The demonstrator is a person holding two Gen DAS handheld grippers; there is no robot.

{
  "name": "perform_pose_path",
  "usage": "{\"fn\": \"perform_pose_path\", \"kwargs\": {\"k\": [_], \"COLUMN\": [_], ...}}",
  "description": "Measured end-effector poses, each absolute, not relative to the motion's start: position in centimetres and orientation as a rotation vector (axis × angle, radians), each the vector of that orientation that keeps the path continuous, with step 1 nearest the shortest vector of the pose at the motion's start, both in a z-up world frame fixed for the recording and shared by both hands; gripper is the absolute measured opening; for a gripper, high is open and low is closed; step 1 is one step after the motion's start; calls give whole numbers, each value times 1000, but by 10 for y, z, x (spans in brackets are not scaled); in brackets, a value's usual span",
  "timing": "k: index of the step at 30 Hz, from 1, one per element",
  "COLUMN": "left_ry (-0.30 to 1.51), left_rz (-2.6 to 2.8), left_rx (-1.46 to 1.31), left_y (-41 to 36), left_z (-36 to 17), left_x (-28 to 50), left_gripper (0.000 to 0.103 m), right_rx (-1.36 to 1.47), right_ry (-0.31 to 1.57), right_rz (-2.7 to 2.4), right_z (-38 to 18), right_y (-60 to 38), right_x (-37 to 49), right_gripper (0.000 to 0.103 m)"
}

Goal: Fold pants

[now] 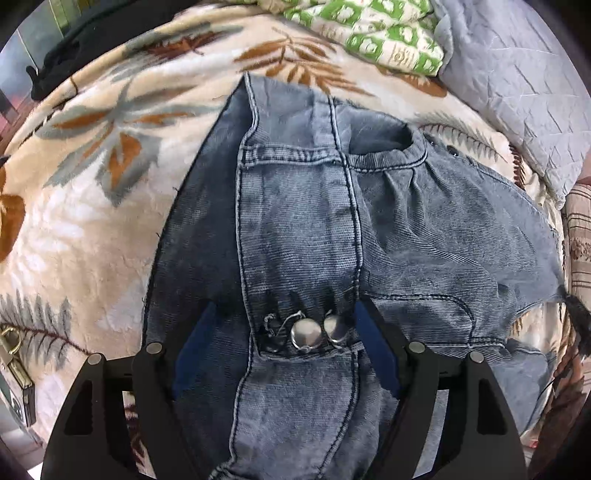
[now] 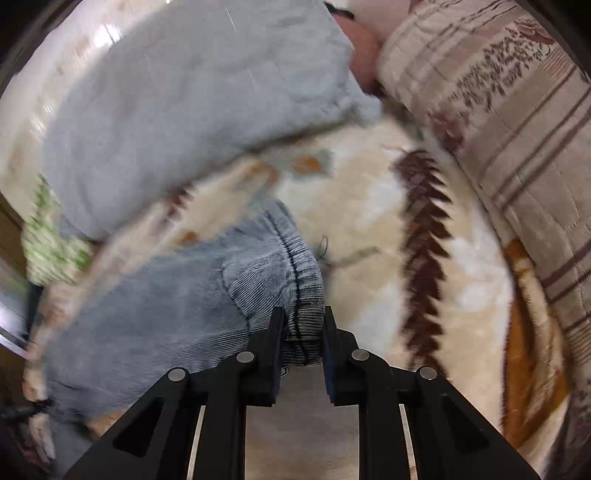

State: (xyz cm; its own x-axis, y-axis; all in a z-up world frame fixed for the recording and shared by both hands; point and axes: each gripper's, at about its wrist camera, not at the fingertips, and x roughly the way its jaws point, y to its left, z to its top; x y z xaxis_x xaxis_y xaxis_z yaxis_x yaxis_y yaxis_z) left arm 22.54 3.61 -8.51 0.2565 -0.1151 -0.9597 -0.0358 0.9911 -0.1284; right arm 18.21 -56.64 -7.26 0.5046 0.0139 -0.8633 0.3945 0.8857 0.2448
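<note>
Faded blue denim pants [image 1: 303,229] lie bunched on a cream leaf-patterned blanket [image 1: 74,229]. In the left wrist view my left gripper [image 1: 284,314] is open, its fingers spread wide on either side of the waistband with two metal buttons [image 1: 314,332]. In the right wrist view my right gripper [image 2: 300,317] is shut on the elastic waistband edge [image 2: 303,314] of the pants [image 2: 184,295], holding it just above the blanket [image 2: 369,229]. This view is motion-blurred.
A grey quilted pillow [image 1: 517,92] and a green-and-white patterned cloth [image 1: 376,29] lie at the far side. A striped beige cushion [image 2: 498,129] borders the blanket on the right. A brass clasp and strap [image 1: 14,350] lie at the left edge.
</note>
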Motion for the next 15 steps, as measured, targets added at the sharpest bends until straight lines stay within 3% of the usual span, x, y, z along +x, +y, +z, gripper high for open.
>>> {"fn": "perform_pose_path", "kwargs": {"k": [2,4,8,10,15], "left_ry": [1340,1320,1246,1263,1366], "left_rz": [-71,-74,-67,-74,-74], "left_rx": [-152,-137,-142,-149,-221], "left_y": [43,53,80,85,77], "left_z": [-80,-66,-32,-31,-54], "left_x": [225,222,236,253,302], "left_gripper": [76,76,76,76,76], "right_rx": [490,491,493,516,386], "right_ry": [1009,1010,912,893,958], "right_rz": [-256,-279,-265,-182,128], "right_z": [-78,-69,-30,-17,-9], "right_y": [-567,-570,-576,-566,-469], "right_x": [177,174,179,197,279], "right_gripper": [20,33,38,49,58]}}
